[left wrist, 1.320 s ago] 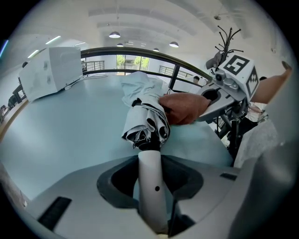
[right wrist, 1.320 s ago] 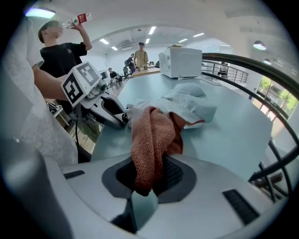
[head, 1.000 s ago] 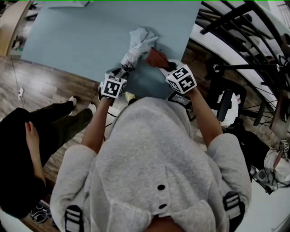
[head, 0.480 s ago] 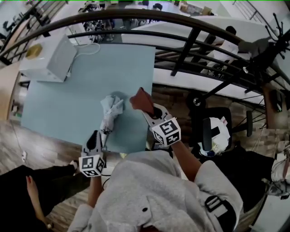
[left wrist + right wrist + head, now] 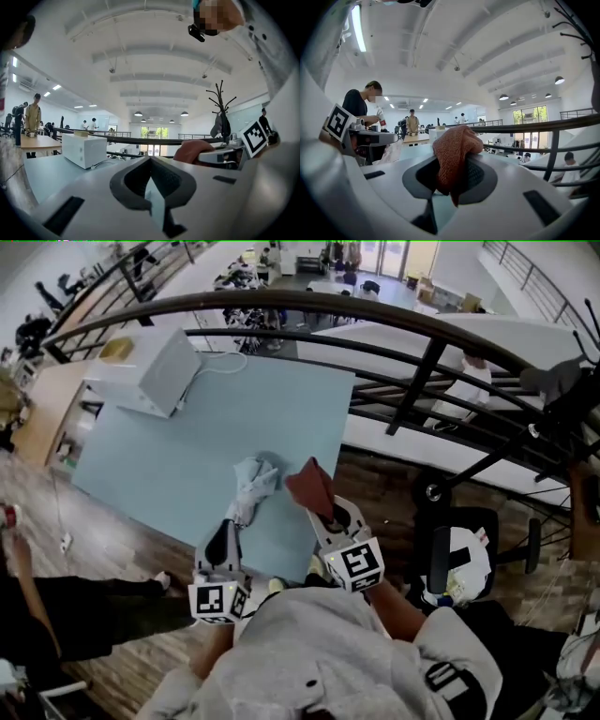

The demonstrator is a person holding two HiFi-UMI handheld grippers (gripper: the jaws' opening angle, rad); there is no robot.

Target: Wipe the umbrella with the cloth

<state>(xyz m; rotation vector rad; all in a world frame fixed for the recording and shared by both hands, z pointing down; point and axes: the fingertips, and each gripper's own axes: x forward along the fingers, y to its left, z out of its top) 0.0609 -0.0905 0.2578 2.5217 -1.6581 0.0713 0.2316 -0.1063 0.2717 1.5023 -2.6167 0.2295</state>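
Umbrella (image 5: 251,486) lies just ahead of the left tool (image 5: 230,526), perhaps touching.

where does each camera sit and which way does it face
Head view: on the person's head, facing forward and down at the table and umbrella; shows hoodie, left gripper, right gripper.
Left gripper view: on the left gripper, facing level past the box; shows its own jaws, just closed, empty.
Right gripper view: on the right gripper, facing level across the room; shows its jaws clamping the cloth.
Shared: each gripper view catches the other gripper; all three show the cloth.
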